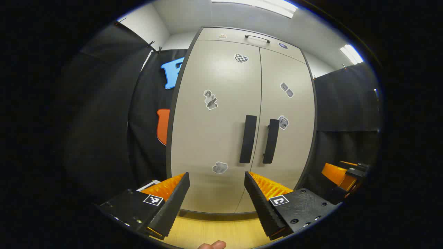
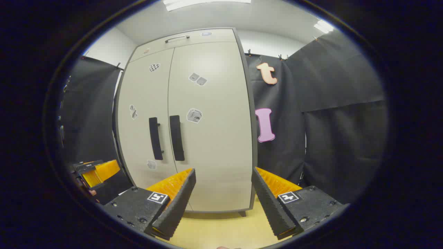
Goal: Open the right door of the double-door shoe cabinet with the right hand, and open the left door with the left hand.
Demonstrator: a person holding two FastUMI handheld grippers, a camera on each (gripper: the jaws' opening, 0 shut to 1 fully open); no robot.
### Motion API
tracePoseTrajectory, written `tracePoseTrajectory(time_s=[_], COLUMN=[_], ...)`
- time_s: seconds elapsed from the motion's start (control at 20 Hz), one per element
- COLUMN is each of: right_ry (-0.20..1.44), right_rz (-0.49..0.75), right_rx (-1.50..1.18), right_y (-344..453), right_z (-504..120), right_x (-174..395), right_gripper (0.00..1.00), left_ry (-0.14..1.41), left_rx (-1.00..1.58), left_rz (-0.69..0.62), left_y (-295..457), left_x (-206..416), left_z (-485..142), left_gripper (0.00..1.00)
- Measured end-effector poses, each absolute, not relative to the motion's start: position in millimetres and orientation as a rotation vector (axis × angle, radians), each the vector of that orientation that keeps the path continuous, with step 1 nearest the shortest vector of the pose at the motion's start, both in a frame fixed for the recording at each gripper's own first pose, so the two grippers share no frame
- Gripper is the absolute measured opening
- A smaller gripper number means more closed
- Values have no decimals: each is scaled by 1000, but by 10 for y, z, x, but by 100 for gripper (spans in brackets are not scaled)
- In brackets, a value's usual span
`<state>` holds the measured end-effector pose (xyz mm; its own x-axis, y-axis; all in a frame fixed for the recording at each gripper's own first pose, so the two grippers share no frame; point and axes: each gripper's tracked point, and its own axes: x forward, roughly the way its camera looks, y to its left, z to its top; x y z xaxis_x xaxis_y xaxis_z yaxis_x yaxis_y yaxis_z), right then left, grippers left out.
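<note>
Shoe cabinet [image 1: 221, 124]: stands ahead against the far wall, both doors closed. Right door handle [image 2: 177, 137], left door handle [image 1: 248, 139]: untouched. Left gripper [image 1: 217, 199], right gripper [image 2: 224, 197]: spread wide, empty, well short. Both openings remain.

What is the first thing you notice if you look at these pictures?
A tall beige shoe cabinet stands straight ahead with both doors shut, dotted with little stickers. Two long black handles sit side by side where the doors meet. Down low, the left gripper and the right gripper hang open, orange inside, short of the doors.
</note>
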<state>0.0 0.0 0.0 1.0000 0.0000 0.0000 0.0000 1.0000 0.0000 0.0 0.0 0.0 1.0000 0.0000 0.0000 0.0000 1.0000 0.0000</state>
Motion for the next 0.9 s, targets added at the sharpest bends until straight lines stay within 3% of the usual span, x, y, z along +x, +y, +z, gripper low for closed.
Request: tracePoseTrajectory(time_s=[0.9], right_ry=[3], right_rz=[-2], right_rx=[-1], right_y=[-49], right_z=[-28], right_x=[209], right_gripper=[99], left_ry=[-41], left_rx=[45], left_rz=[-4], left_y=[-155], left_x=[178], left_z=[90], left_gripper=[95])
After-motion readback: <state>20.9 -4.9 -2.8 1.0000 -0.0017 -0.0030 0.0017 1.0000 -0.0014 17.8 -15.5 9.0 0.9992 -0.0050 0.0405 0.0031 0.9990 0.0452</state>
